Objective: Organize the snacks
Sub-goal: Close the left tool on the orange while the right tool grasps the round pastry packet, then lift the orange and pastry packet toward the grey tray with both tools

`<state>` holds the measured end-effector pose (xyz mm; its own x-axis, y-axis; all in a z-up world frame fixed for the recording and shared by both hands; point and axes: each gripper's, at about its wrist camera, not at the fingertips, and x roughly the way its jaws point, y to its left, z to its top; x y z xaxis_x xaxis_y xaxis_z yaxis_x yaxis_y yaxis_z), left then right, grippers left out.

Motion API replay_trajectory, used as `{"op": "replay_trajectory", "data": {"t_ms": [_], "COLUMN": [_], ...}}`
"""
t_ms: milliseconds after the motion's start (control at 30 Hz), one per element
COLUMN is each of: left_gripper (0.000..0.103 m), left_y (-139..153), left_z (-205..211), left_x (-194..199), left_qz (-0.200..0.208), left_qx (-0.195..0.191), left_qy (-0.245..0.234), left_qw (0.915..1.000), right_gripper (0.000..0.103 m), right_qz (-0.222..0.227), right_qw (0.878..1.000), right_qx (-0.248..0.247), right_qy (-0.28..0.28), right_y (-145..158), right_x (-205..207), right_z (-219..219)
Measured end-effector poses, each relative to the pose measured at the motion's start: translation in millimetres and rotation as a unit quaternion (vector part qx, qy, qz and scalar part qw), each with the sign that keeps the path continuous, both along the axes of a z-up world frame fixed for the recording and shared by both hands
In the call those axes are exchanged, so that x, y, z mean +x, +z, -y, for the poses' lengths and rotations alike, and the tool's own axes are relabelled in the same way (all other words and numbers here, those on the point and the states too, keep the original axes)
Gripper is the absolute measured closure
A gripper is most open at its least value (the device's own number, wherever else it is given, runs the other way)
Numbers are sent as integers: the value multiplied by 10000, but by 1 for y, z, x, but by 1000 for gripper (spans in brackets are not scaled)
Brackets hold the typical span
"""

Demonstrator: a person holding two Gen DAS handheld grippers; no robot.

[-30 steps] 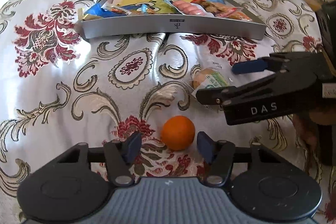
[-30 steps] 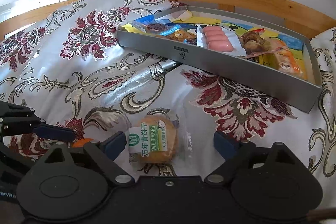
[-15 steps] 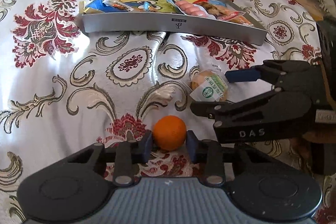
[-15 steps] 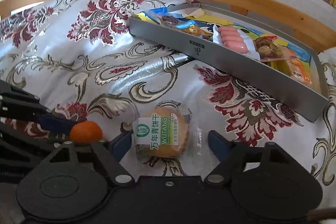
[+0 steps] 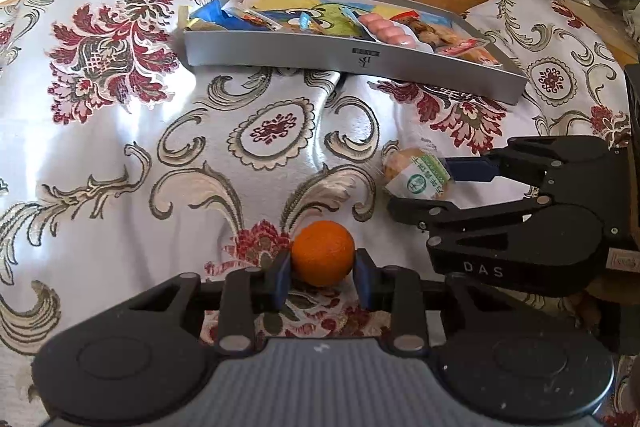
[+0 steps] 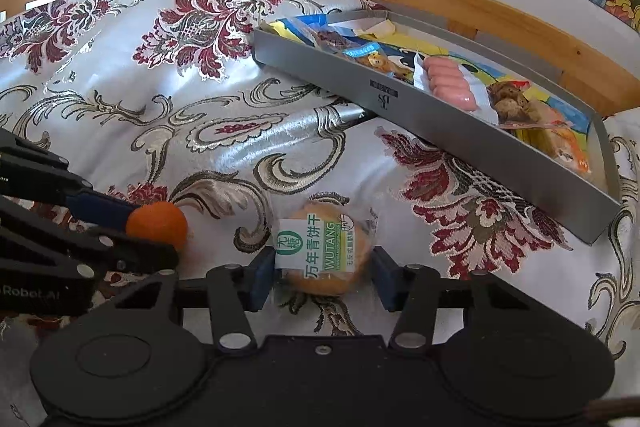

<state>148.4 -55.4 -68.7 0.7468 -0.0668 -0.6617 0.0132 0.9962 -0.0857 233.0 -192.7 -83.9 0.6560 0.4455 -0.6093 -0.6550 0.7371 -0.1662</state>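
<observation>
- Orange (image 5: 322, 252): on the patterned bedspread (image 5: 120, 155), clamped between both pads of the left gripper (image 5: 322, 277).
- Wrapped biscuit (image 6: 325, 254): at 3 o'clock of the orange; right gripper (image 6: 322, 277) brackets it, pads at the wrapper, firm grip uncertain.
- Grey tray (image 5: 360, 61): 12 o'clock, holding assorted snack packets.

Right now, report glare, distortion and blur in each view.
Left wrist view: sunlight blows out the satin cloth at left; fisheye bows the tray front; orange sharp. Right wrist view: bright sheen on the cloth fold below the tray's near wall; wooden rail curves; biscuit packet label legible.
</observation>
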Motion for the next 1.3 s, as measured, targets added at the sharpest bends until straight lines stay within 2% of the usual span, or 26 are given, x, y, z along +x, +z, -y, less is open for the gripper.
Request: {"op": "replay_trajectory", "data": {"t_ms": [267,733,900,1033,1300], "left_gripper": [67,67,67,67,67], "left_y": [6,41,58,77,108], "left_z": [-2,-4,-6,0,25], "left_x": [-3,4,16,37,95], "left_qz": [100,427,519,742,1116], "left_qx": [22,210,194,177,215], "left_qy": [81,291,436,452,258], "left_qw": [9999,9984,9975,9961,9932], "right_gripper": [53,53,53,53,53], "right_qz": [199,1114,1470,1748,1924], "right_qw": [9998,9928,9853,9755,9586], "right_qx": [-10,360,685,950,1234], "right_qy": [-17,-246,-540,-941,-1699], "right_y": [4,37,52,63,73], "right_x": [-5,-16,-14,-8,24], "right_z": [0,10,21,35,66]}}
